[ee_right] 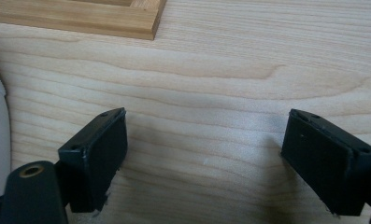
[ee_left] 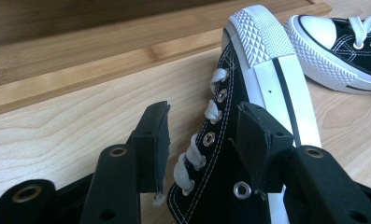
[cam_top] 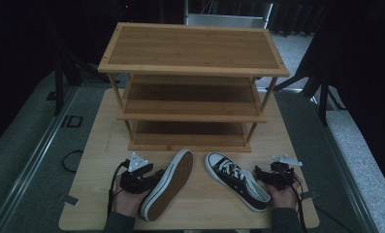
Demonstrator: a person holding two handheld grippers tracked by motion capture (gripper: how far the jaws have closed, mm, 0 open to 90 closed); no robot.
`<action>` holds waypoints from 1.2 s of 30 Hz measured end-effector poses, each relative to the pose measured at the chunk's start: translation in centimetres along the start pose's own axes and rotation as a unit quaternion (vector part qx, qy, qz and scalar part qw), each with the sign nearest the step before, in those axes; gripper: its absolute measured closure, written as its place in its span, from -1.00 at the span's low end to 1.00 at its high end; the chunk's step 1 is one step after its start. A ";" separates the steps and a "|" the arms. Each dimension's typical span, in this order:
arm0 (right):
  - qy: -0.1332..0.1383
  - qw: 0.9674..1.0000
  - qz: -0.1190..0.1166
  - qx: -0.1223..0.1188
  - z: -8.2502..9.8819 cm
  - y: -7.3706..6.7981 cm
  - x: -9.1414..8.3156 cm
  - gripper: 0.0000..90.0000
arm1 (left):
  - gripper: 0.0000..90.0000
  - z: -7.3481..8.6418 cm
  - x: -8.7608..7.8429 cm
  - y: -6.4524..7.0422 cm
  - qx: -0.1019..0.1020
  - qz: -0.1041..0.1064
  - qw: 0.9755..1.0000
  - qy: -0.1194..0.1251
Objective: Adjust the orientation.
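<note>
Two black canvas sneakers with white soles lie on the table in front of a wooden shelf rack point(cam_top: 192, 46). The left sneaker point(cam_top: 168, 184) lies on its side, sole facing right. The right sneaker point(cam_top: 236, 180) stands upright, toe toward the rack. My left gripper point(cam_top: 152, 176) is at the left sneaker's laced side. In the left gripper view it point(ee_left: 204, 114) is open, its jaws straddling the laced upper point(ee_left: 216, 154); a small gap shows beside the left pad point(ee_left: 153, 140). My right gripper point(cam_top: 261, 173) sits just right of the upright sneaker, open point(ee_right: 209, 121) over bare table wood.
The rack has three tiers, and its lowest board point(ee_left: 80, 51) sits just beyond the sneakers. The rack's base corner point(ee_right: 80, 18) lies ahead of the right gripper. The table point(cam_top: 103, 145) has bare wood on both sides. Dark floor and stands surround it.
</note>
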State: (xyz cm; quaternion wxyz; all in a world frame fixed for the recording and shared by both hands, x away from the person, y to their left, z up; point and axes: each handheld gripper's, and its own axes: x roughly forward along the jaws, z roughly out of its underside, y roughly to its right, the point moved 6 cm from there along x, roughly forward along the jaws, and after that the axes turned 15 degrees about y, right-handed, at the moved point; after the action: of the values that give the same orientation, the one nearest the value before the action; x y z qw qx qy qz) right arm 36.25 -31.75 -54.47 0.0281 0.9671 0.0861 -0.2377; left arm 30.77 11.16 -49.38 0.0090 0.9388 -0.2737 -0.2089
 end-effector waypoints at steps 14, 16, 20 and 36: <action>0.000 1.000 0.000 0.000 0.0 0.0 0.0 -0.68 | 0.30 -0.9 -0.5 3.3 0.036 0.032 0.999 -0.003; 0.000 1.000 0.000 0.000 0.0 0.0 0.0 -0.68 | 0.29 -1.0 -0.5 4.0 0.039 0.039 0.998 0.000; 0.000 1.000 0.000 0.000 0.0 0.0 0.0 -0.68 | 0.29 -1.1 -0.5 4.9 0.040 0.055 0.998 -0.001; 0.000 1.000 0.000 0.001 0.0 0.0 0.0 -0.68 | 0.25 -2.4 -1.3 8.0 0.051 0.114 0.992 0.013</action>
State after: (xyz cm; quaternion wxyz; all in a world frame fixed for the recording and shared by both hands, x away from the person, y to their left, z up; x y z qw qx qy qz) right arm 36.25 -31.73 -54.47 0.0275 0.9672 0.0860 -0.2374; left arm 26.68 4.80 -45.63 -0.0119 0.9032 -0.3895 -0.1800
